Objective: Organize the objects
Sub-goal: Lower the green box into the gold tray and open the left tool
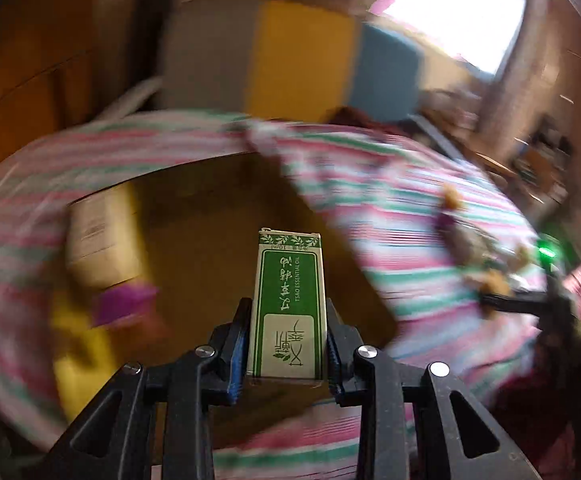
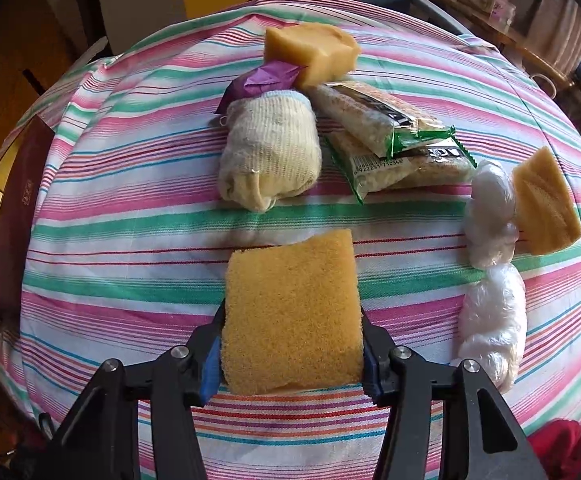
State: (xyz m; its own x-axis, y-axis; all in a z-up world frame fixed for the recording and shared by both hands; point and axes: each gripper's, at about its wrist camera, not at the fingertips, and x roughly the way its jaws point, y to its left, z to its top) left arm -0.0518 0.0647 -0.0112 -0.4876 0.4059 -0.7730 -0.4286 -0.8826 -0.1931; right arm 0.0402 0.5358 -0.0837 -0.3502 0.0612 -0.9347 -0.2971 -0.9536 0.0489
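The left gripper [image 1: 288, 344] is clamped on a small green and white carton [image 1: 288, 308], held upright between the fingers; its label, upside down in the left wrist view, reads "TSAO ESSENTIAL OIL" beside Chinese characters, with "10ml" near the far end. Beyond the carton lies an open cardboard box [image 1: 218, 224]. Inside it, at the left, sit a pale packet [image 1: 102, 240] with unreadable print, a purple wrapper [image 1: 124, 304] and something yellow [image 1: 78, 356], all blurred. Striped cloth [image 1: 410, 208] surrounds the box.

The right gripper [image 2: 292, 344] grips a yellow sponge [image 2: 292, 316] by its two sides, just over the striped tablecloth [image 2: 130, 208]. To the right lie twisted white plastic bags [image 2: 494, 280] touching another sponge piece [image 2: 546, 204]. Farther out sits a rolled cream sock [image 2: 270, 152], and beside it two snack packets [image 2: 394, 136] with green ends, one over the other; a barcode shows, its digits too small to read with certainty. Farthest are a purple wrapper [image 2: 266, 78] and a third sponge [image 2: 314, 50], touching.
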